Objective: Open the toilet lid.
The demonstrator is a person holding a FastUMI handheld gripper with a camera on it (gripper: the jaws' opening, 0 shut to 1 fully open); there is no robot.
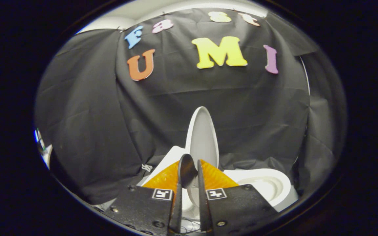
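Between the fingers [182,173] of the gripper [189,170] stands the lid [202,137], raised on edge so that its pale hollow inner face and white rim rise straight up ahead. The fingers are drawn close together, with a narrow gap between them, and the lid's lower edge runs down into that gap. Both tips sit against the lid's rim on either side, so the gripper appears clamped on it, though the exact contact of the right tip is hard to make out. Right of the fingers and a little beyond them lies the white bowl [267,185], its opening uncovered and its rim curving toward the cloth. Left of the lid a flat white surface [171,157] slopes down behind the left finger. Black cloth [87,131] hangs behind everything as the booth's wall, falling in folds to the level of the bowl.
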